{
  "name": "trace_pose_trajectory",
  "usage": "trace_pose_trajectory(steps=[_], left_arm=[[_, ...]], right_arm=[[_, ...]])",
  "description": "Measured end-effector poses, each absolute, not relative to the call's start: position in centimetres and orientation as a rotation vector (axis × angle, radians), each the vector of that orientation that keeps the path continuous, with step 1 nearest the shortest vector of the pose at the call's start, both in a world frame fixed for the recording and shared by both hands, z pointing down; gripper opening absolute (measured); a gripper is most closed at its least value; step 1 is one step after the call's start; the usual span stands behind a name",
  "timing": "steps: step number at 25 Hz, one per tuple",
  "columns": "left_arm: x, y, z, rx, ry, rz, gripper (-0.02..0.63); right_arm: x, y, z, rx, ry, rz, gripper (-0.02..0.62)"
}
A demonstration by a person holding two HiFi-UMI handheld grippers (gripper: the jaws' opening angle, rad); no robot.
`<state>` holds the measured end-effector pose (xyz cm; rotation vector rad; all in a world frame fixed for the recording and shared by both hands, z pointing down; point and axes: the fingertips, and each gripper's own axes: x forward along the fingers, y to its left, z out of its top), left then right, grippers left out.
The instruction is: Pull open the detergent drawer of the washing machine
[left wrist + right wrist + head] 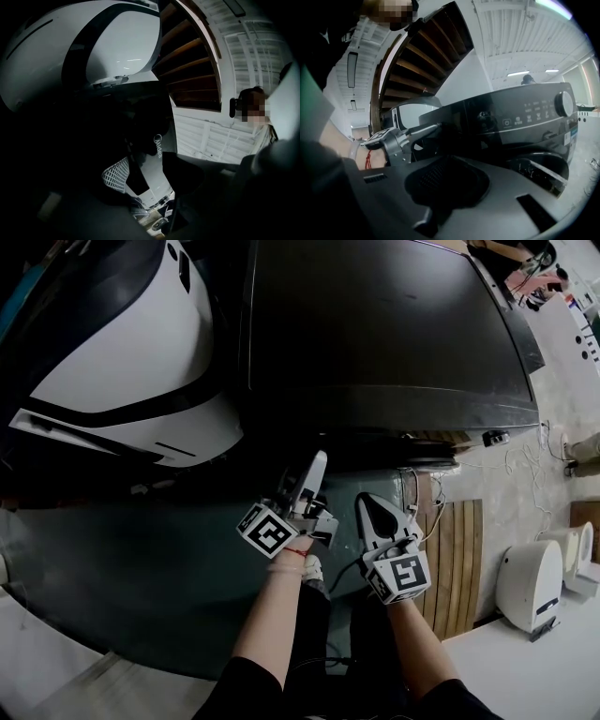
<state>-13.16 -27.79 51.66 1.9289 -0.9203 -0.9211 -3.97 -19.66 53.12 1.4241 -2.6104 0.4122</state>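
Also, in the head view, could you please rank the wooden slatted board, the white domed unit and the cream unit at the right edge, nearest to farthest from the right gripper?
From the right gripper:
1. wooden slatted board, on the floor just to its right.
2. white domed unit, beyond the board.
3. cream unit, cut off at the right edge.
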Motion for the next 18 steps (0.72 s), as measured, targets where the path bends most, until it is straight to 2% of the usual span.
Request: trace_pose_trajectory(steps=[3, 8, 18], left_arm=[[-13.2, -27.9, 51.5, 1.896, -0.903, -0.964, 0.206], [-13.4, -28.1, 51.8, 1.848, -0.889, -1.002, 0.149], [-13.3, -26.8, 51.2, 1.802, -0.809, -1.065, 0.143]], right_arm=[[-3.9, -19.6, 53.0, 1.435, -2.608, 0.419, 0.014], [-3.8, -19.4, 52.9, 1.447, -2.616, 0.421, 0.014], [-3.7, -18.7, 53.0, 1.468, -2.595, 0.415, 0.012]])
